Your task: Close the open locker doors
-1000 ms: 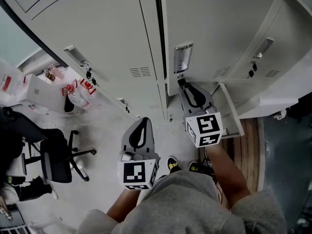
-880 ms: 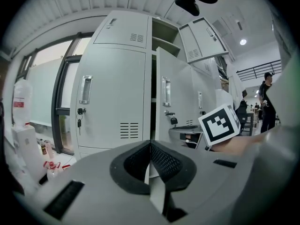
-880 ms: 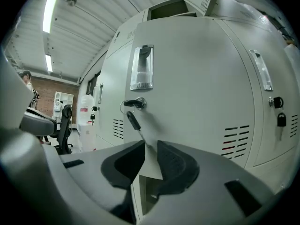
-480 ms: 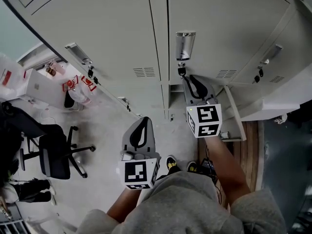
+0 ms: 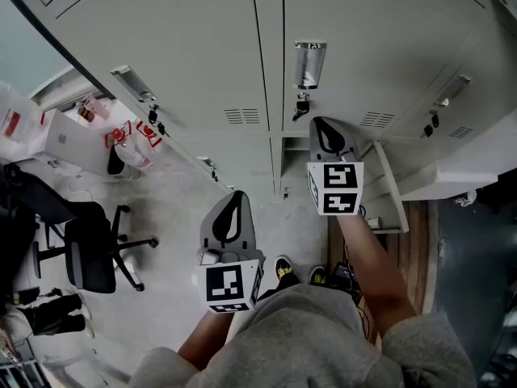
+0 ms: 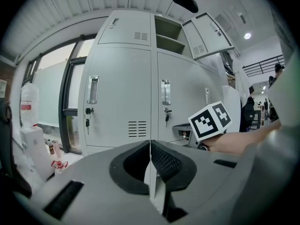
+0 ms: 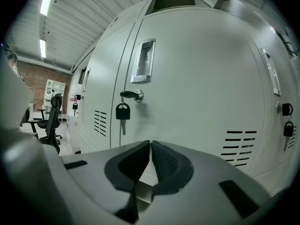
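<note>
- Two handheld grippers are shown from above, over a person's grey top [image 5: 323,338] at the bottom of the frame.
- Left gripper [image 5: 234,199], at lower centre, is held back from the lockers. Its jaws are pressed together and nothing is gripped.
- Right gripper [image 5: 321,124], just right of centre, is held close to a closed locker door [image 5: 380,47]. Its jaws are closing fully, the pads meet, and nothing is seen between them.
- A key [image 7: 122,111] is seen hanging from that door's lock, beneath a recessed metal handle [image 7: 143,60], left of centre in the right gripper view.
- A low locker door [image 5: 388,186] is seen standing open at the centre right of the head view, just right of the right gripper.
- An upper locker door [image 6: 208,29] is swung open at the upper right of the left gripper view, beside its open compartment [image 6: 168,32].
- An office chair [image 5: 93,257] is seen on the floor at the left of the head view.
</note>
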Demonstrator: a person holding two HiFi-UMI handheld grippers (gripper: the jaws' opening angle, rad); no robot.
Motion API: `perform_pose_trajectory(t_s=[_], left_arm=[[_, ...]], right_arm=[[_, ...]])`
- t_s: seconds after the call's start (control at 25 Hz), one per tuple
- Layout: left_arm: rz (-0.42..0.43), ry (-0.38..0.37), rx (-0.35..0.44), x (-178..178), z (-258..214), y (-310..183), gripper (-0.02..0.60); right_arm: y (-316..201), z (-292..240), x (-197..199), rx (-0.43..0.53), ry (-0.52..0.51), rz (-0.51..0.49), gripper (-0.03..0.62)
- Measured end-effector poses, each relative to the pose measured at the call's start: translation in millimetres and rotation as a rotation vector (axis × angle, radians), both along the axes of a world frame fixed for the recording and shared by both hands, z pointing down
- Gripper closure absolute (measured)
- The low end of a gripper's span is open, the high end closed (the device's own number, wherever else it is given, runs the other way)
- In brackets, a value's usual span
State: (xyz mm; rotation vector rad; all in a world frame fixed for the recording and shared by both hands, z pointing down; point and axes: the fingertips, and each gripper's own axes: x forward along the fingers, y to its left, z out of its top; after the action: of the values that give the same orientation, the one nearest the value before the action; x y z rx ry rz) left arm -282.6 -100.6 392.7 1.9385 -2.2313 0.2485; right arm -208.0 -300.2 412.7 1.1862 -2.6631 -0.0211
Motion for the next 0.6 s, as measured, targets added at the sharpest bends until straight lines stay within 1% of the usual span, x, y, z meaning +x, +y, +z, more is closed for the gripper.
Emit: perform_pose_trajectory(t_s=[0.2, 0.36, 0.48, 0.6], left_arm=[[0.005, -0.007, 0.010, 3.1, -2.2, 6.0, 0.569], [0.017, -0.002, 0.007, 10.9, -3.3, 11.6, 0.569], [0.033, 0.002, 0.019, 19.6, -7.1, 13.7, 0.569], [0.050, 0.013, 0.030, 29.6, -10.4, 14.5, 0.569]], right_arm=[[0.9, -0.5, -1.3, 0.007, 0.025, -0.014, 0.554], [18.6, -16.1, 6.8, 0.029, 0.028, -0.050, 0.554], [43.1, -33.2, 28.3, 0.033, 0.010, -0.078, 0.554], [72.3, -54.8, 62.8, 0.041, -0.031, -0.100, 0.554]])
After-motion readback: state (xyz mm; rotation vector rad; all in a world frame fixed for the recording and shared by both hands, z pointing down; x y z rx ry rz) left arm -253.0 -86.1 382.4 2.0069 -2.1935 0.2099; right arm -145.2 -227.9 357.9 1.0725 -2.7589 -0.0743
